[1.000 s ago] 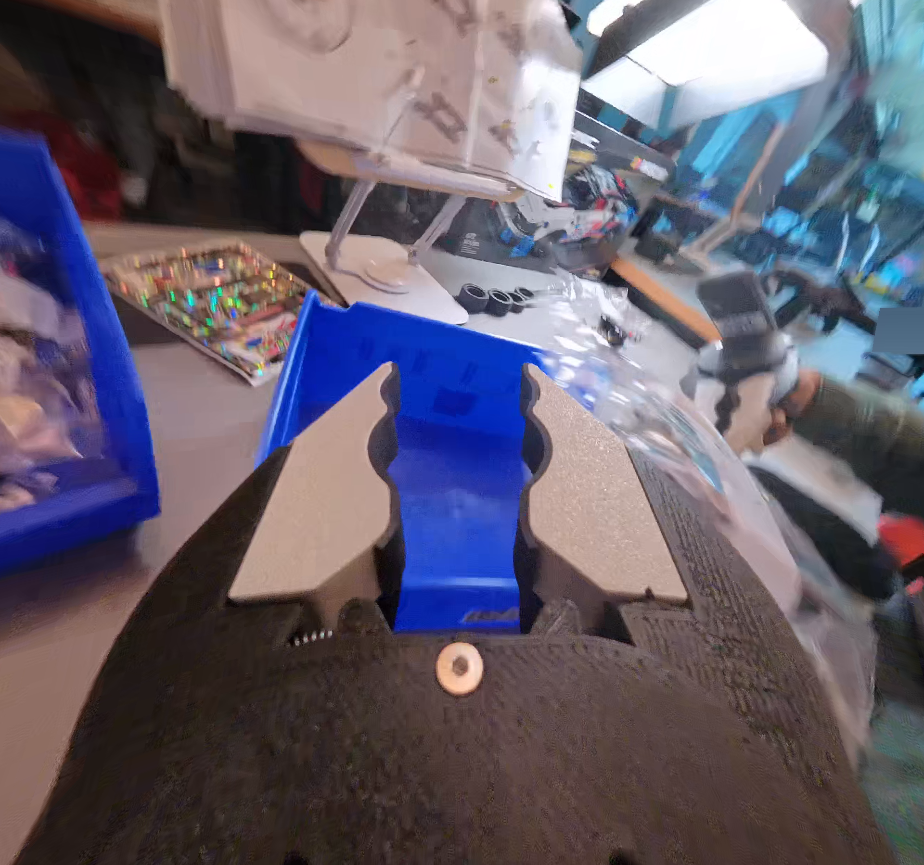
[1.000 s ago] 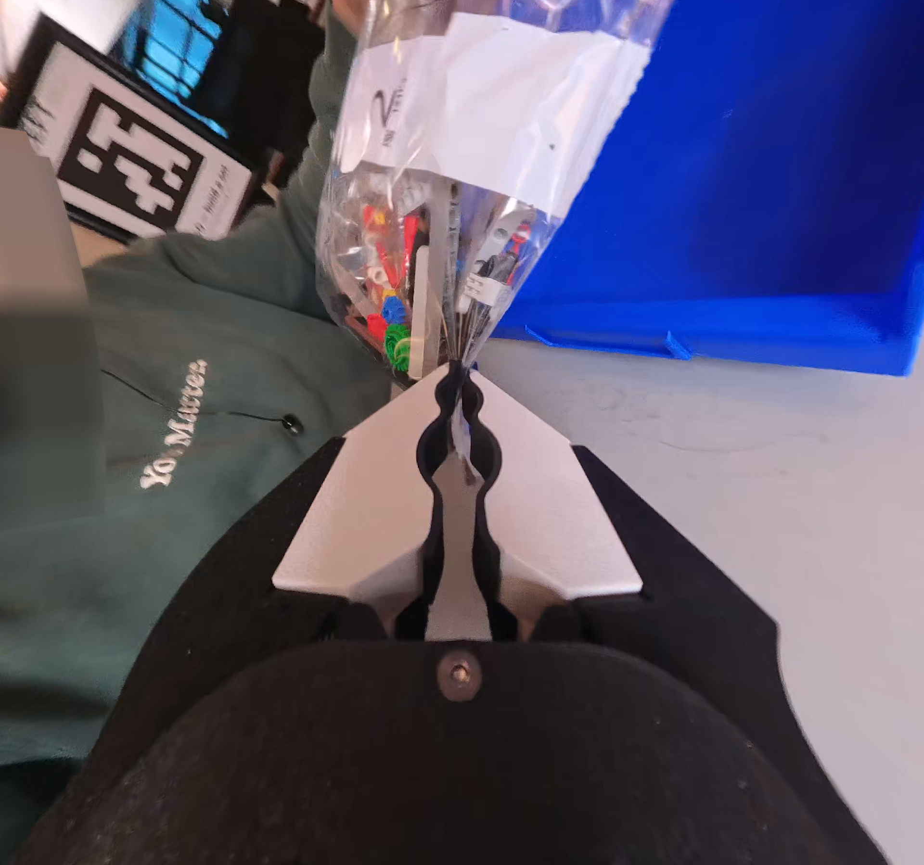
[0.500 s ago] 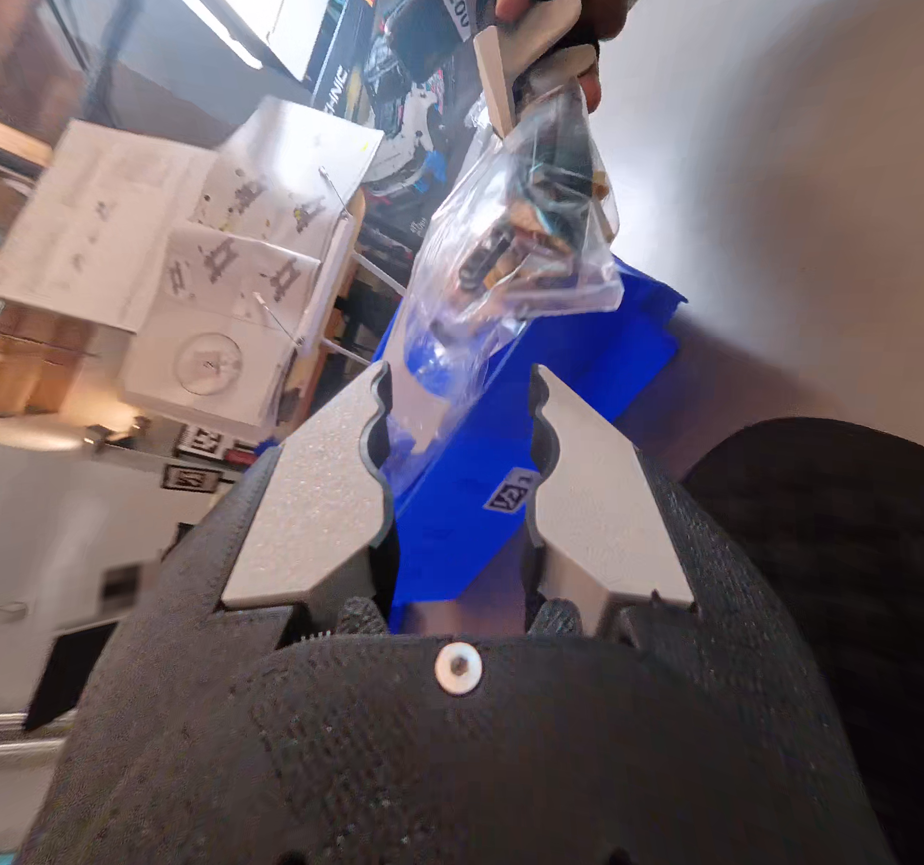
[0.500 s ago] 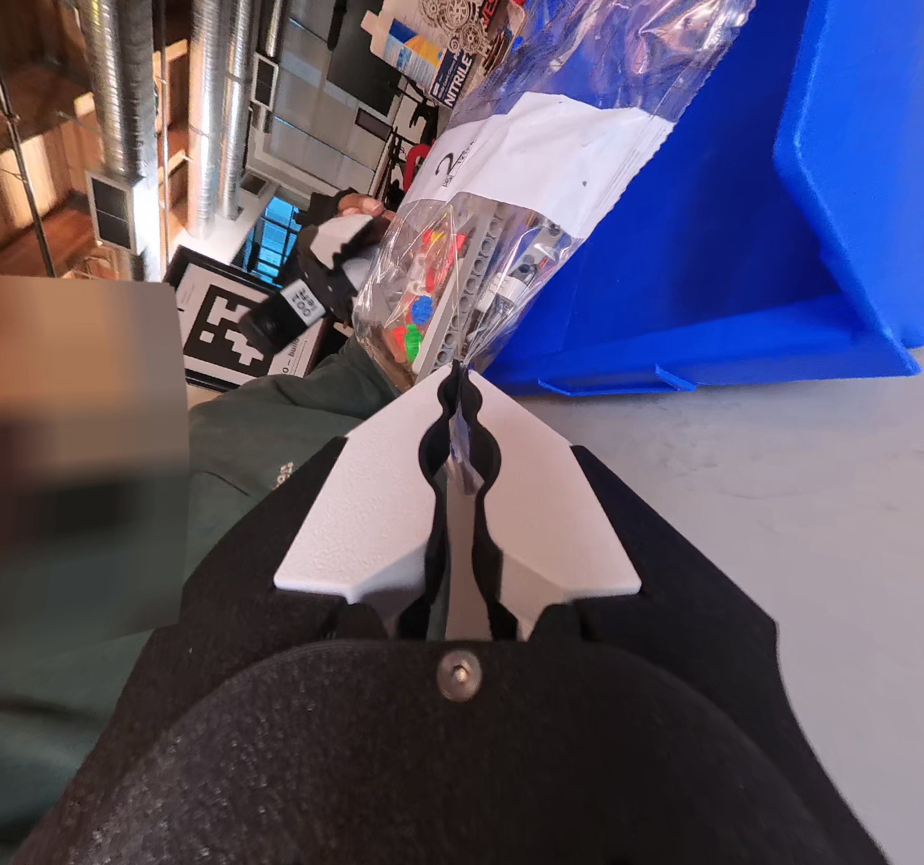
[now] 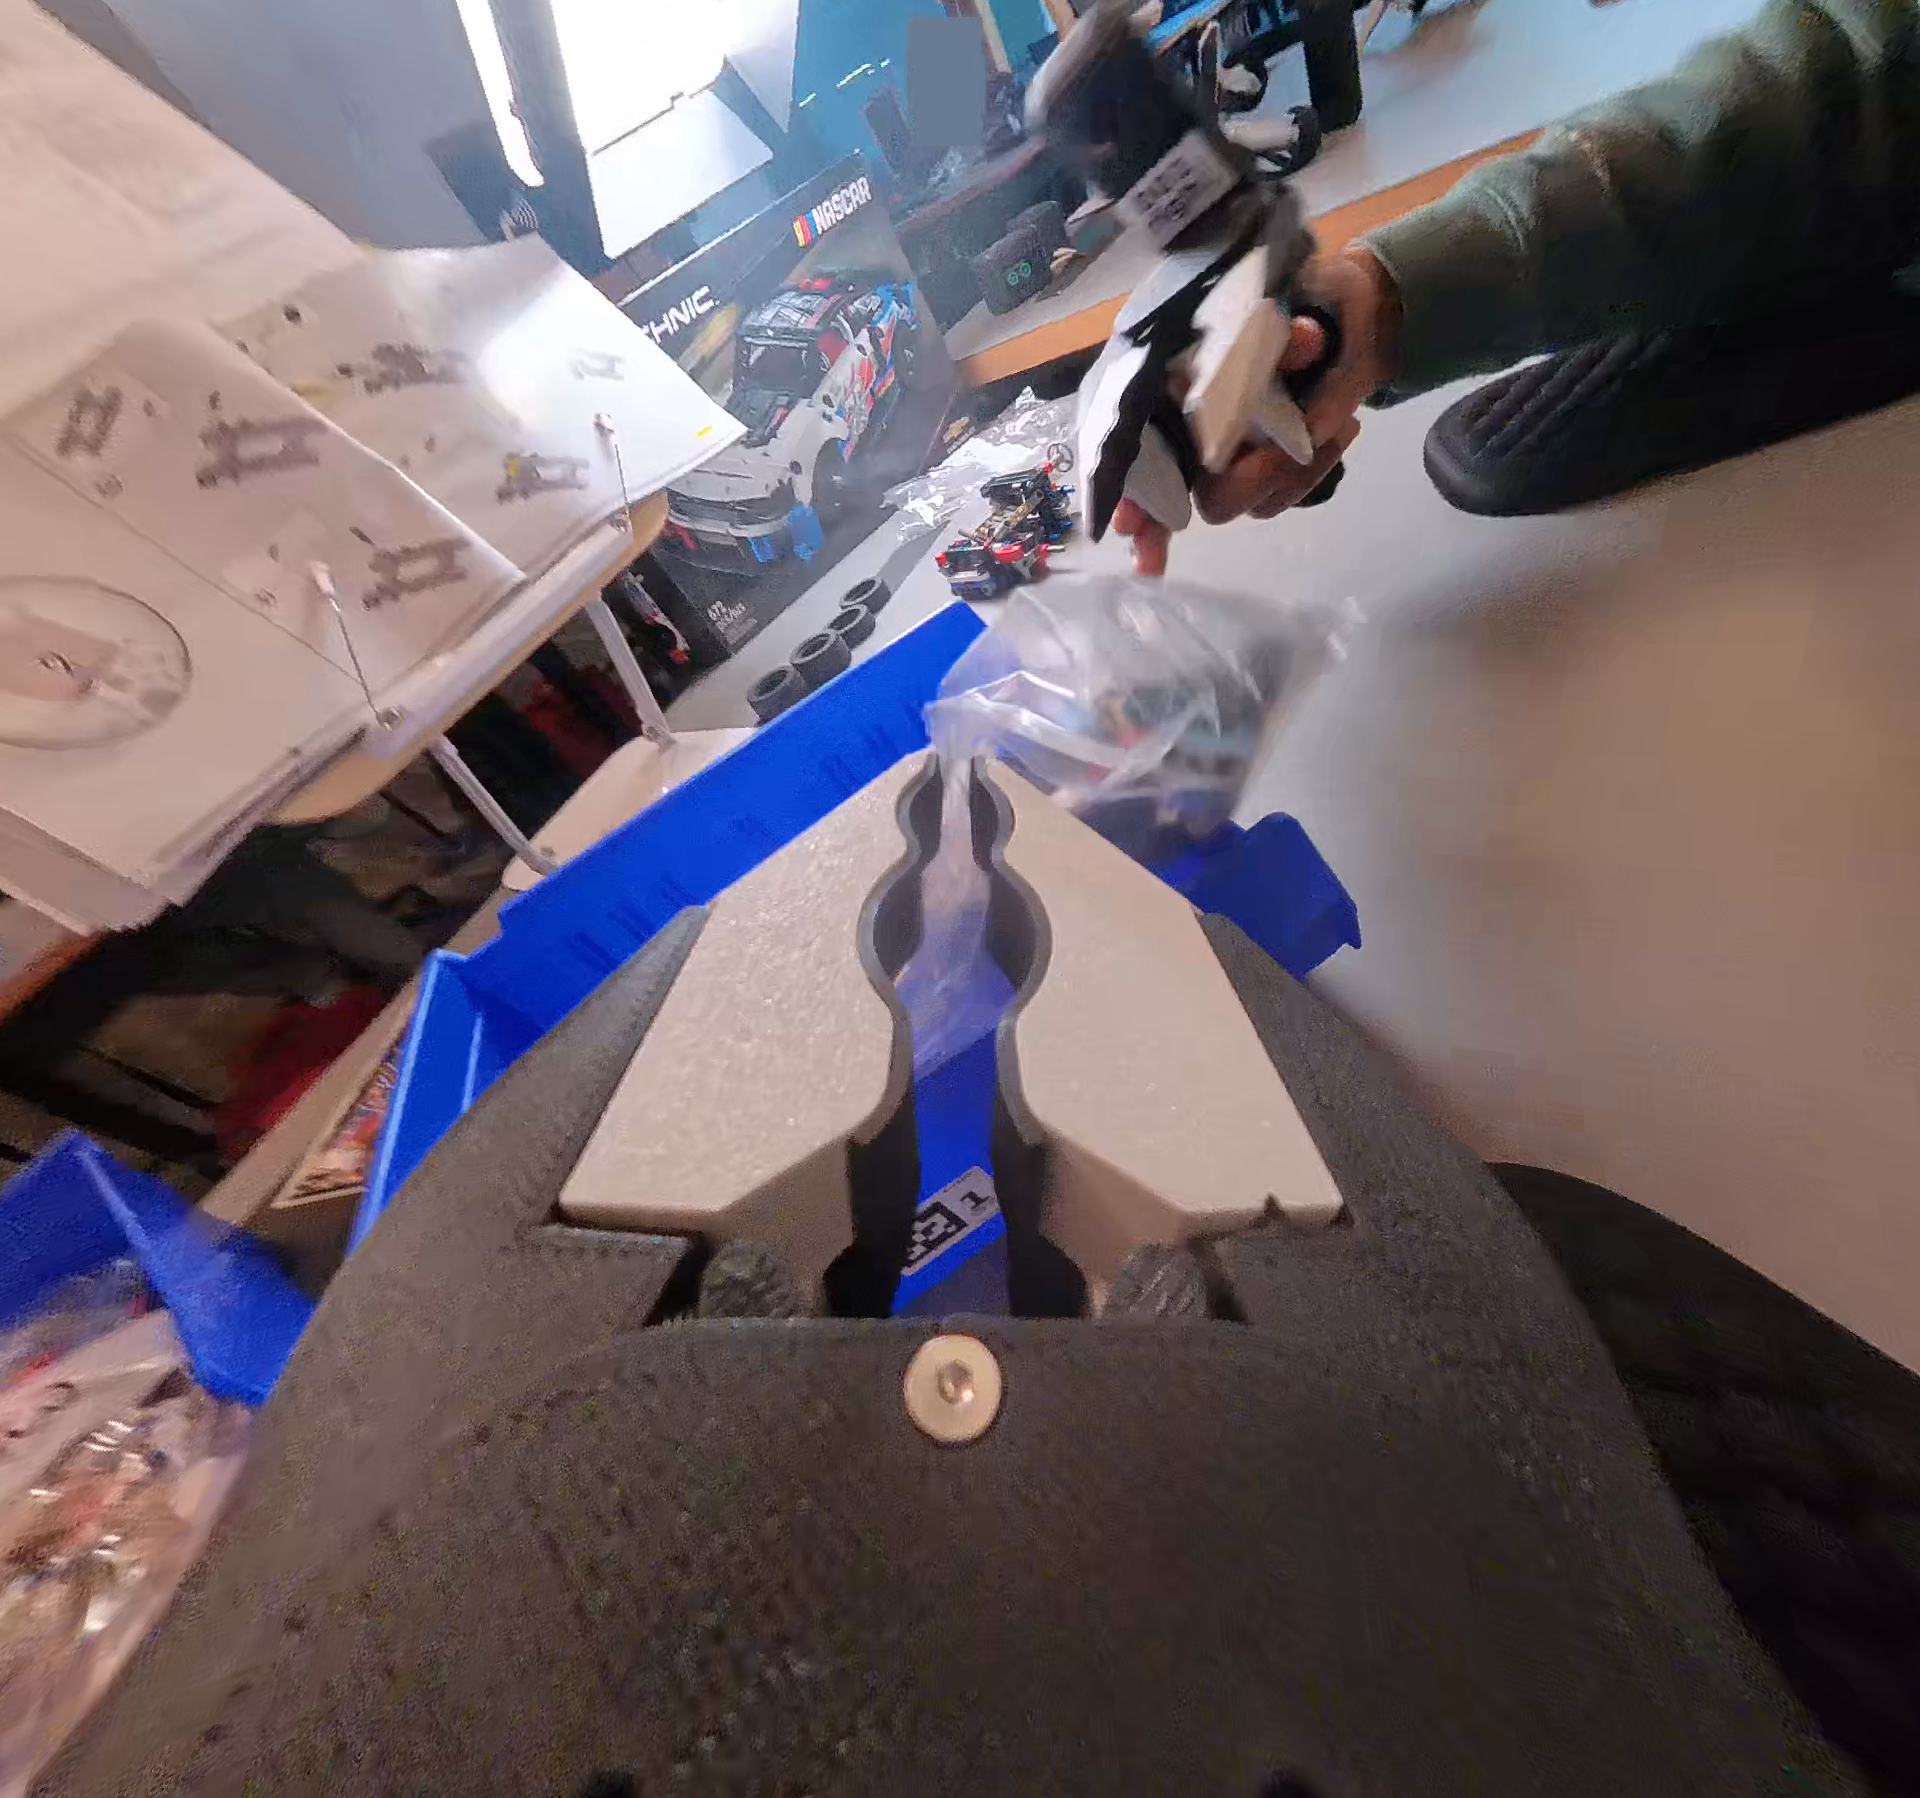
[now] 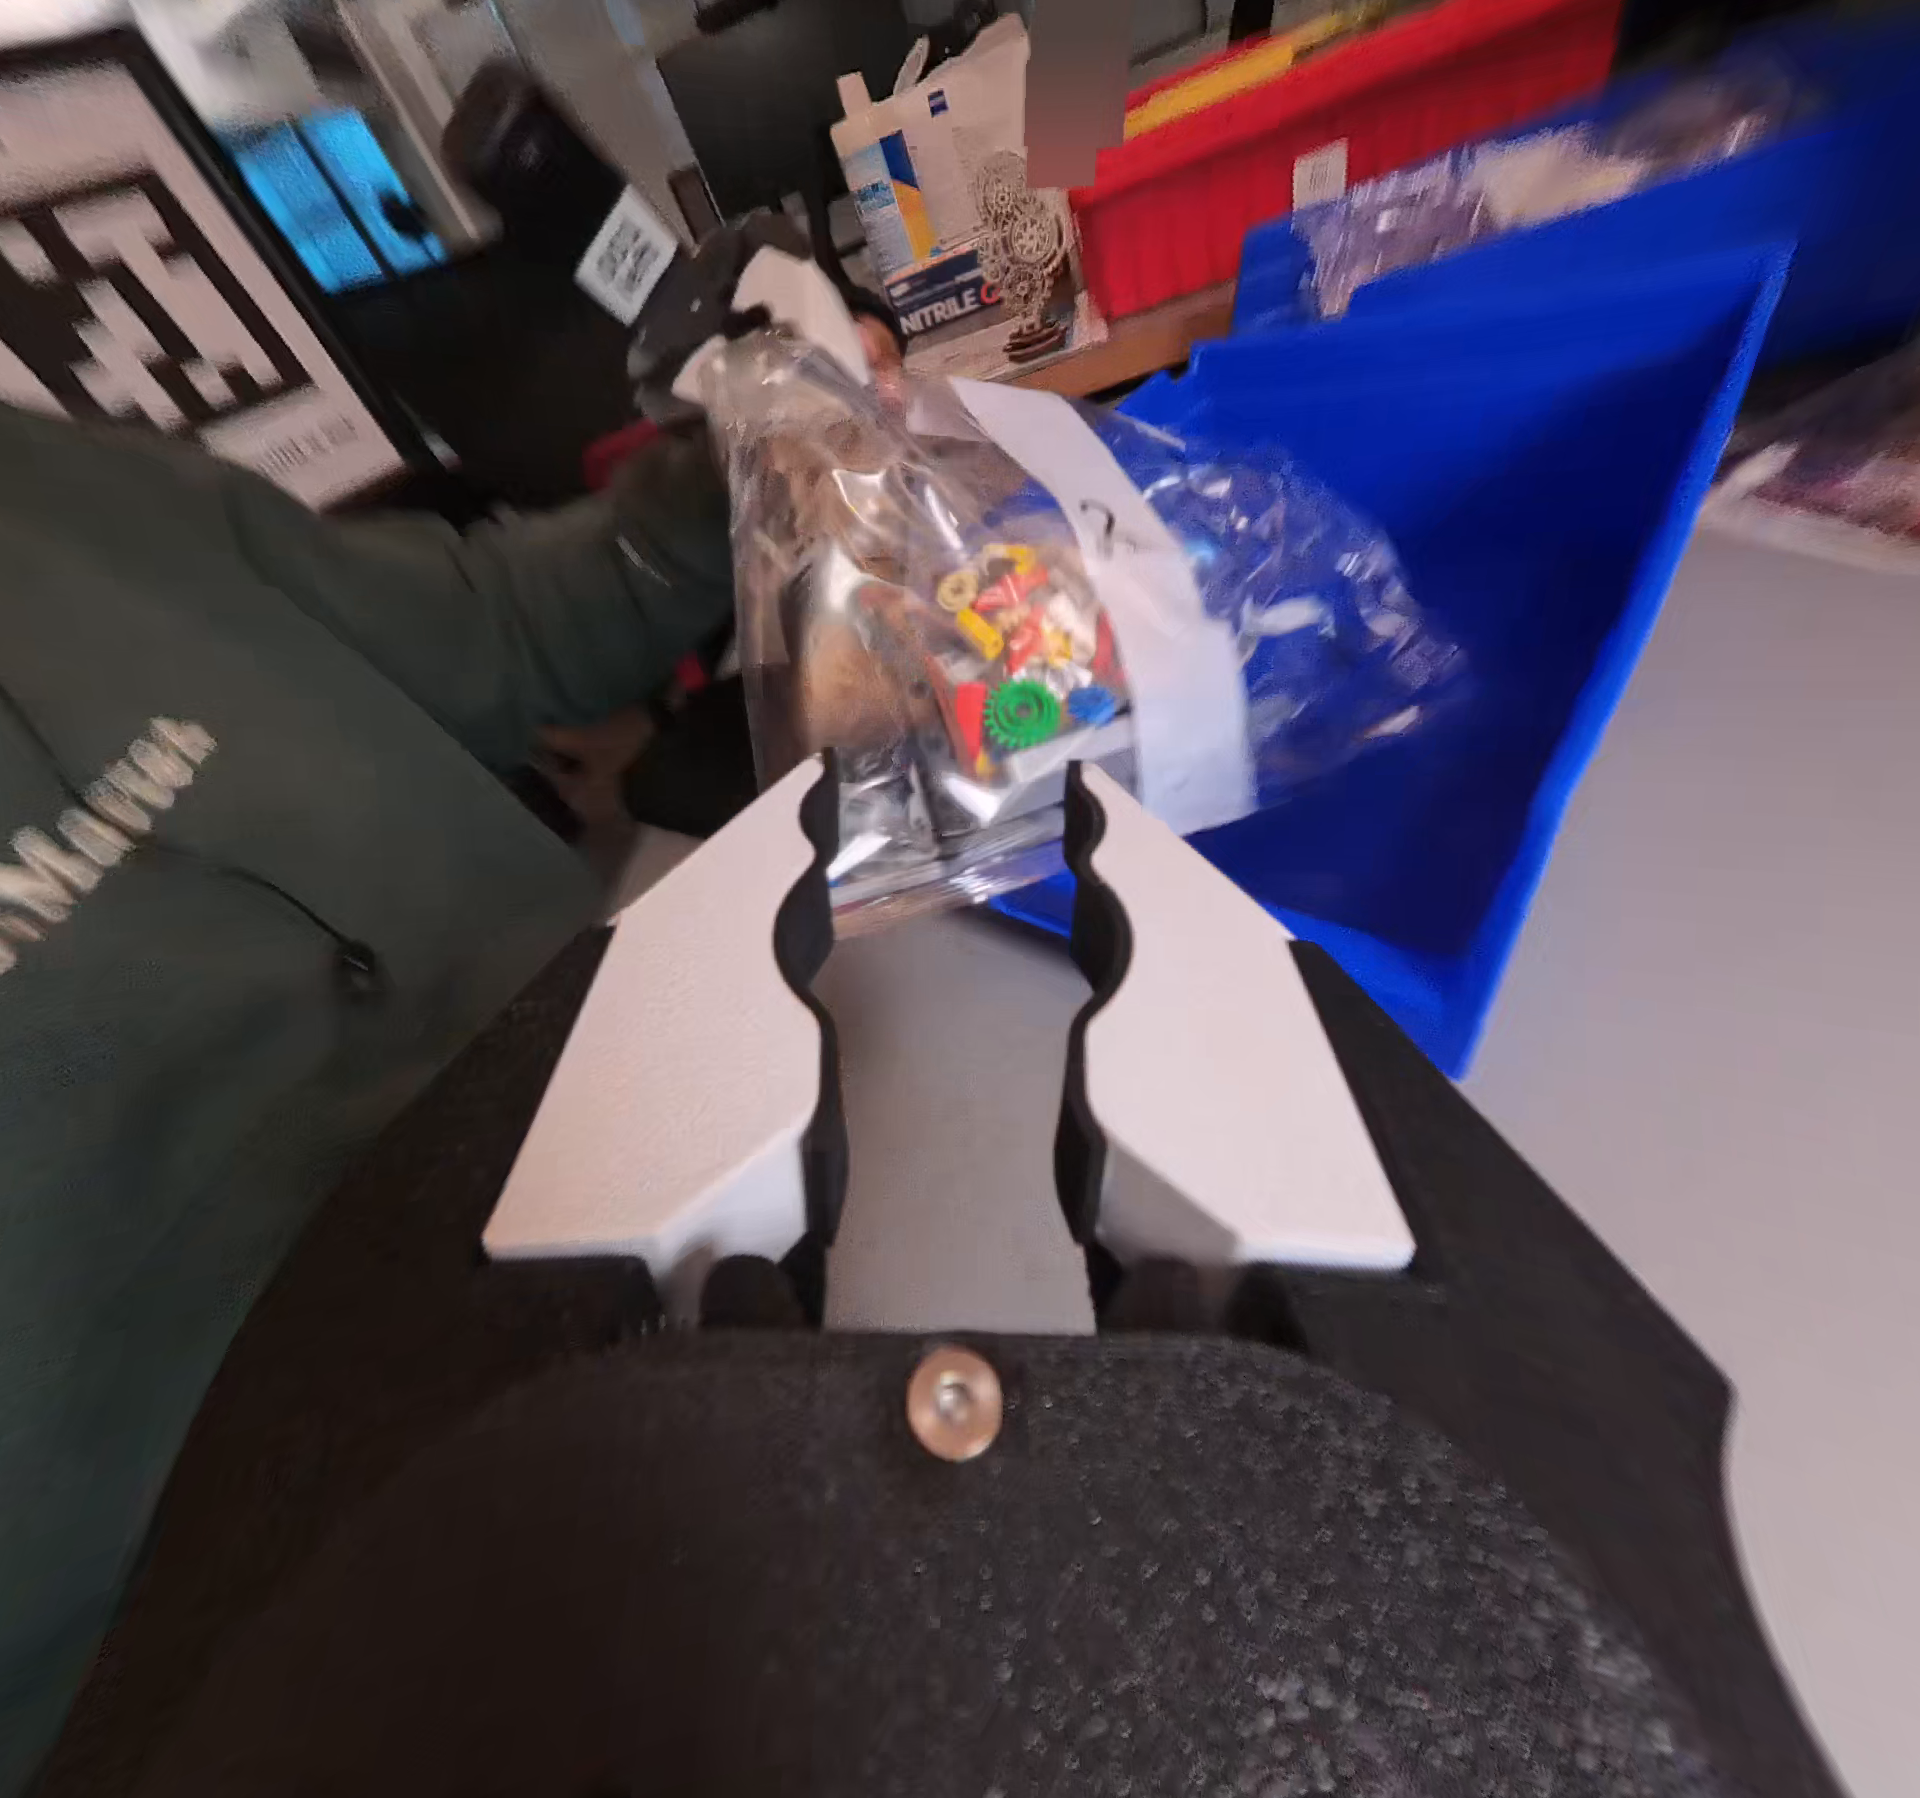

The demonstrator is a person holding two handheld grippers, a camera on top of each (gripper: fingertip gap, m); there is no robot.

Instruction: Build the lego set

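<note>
Two grippers work one clear bag of parts. Low in the left wrist view, the left gripper (image 5: pixel 956 792) has its jaws pinched together on a corner of the bag (image 5: pixel 1122 699), thin film running down the slot between them. Low in the right wrist view, the right gripper (image 6: pixel 945 792) stands with its jaws apart, the bag (image 6: pixel 997 668) just past the tips and not gripped. Beyond, mid-frame, the bag hangs over the blue bin (image 5: pixel 727 813). Farther off, upper left, an instruction booklet (image 5: pixel 270 522) sits on a stand, with loose tyres (image 5: pixel 821 652) and the set's box (image 5: pixel 790 366) behind. I judge the bag light but lumpy, its film slick and easily torn: best held at an empty edge, clear of the pieces.
</note>
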